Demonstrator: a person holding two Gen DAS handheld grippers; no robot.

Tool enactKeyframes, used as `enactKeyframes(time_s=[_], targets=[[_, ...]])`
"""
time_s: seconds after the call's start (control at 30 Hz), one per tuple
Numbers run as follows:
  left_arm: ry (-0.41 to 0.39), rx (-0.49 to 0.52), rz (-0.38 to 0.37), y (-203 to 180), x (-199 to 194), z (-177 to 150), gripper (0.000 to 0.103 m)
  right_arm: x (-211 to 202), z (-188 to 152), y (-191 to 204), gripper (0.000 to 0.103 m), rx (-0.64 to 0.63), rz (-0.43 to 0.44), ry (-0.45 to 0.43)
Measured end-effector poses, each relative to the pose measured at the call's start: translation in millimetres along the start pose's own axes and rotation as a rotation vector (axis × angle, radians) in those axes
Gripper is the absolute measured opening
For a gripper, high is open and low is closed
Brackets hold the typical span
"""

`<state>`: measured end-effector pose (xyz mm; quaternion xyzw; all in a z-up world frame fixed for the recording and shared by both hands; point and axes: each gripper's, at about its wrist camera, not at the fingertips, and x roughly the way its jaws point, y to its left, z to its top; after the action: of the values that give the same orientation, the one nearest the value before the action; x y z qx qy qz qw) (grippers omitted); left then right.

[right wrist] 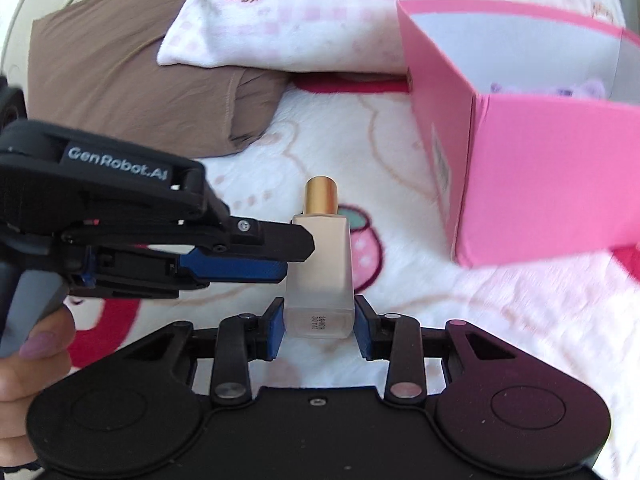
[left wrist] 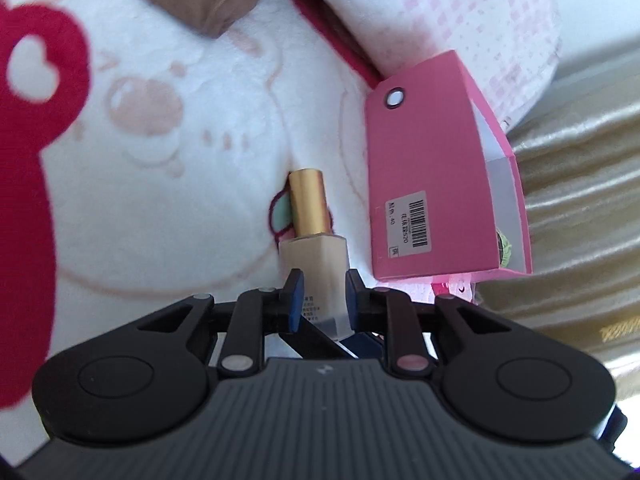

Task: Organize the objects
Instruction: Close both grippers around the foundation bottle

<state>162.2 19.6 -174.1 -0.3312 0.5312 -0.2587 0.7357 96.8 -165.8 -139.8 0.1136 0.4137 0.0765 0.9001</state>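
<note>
A frosted beige bottle with a gold cap [right wrist: 320, 264] is held over the white patterned blanket [right wrist: 460, 312]. My right gripper [right wrist: 319, 328] is shut on the bottle's base. My left gripper [right wrist: 298, 258] comes in from the left and its fingers straddle the bottle's middle. In the left wrist view the bottle [left wrist: 316, 248] sits between the left gripper's [left wrist: 321, 300] blue pads, with small gaps on both sides. An open pink box [right wrist: 540, 168] stands to the right, with something purple inside; it also shows in the left wrist view [left wrist: 432, 176].
A brown garment [right wrist: 132, 80] and a pink checked pillow [right wrist: 300, 20] lie at the back. In the left wrist view a shiny gold fabric [left wrist: 580, 220] lies to the right of the box. A hand with painted nails [right wrist: 36, 344] holds the left gripper.
</note>
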Motion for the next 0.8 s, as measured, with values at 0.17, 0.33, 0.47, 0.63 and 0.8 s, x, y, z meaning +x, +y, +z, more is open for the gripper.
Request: enactKeyframes(time_s=[0.17,0.33,0.47,0.63,0.8], targets=[[-0.034,0.051,0.105,-5,-23,-11,0.02,-11,-20,-4,0.04,0.092,0.119,0.073],[0.003,0.018,0.093,-2,-23,-15,0.02,-19,-33,10,0.041,0.021,0.153,0.091],[0.011,0.041,0.141,-4,-17,-19,0.022,-16,-29,18,0.045,-0.098,0.147,0.105],[0.023,0.007,0.138,1,-17,-19,0.024,-21,-24,25,0.046,-0.192,0.142,0.124],[0.021,-0.018,0.135,4,-14,-21,0.03,-19,-20,31,0.055,-0.247,0.14,0.131]])
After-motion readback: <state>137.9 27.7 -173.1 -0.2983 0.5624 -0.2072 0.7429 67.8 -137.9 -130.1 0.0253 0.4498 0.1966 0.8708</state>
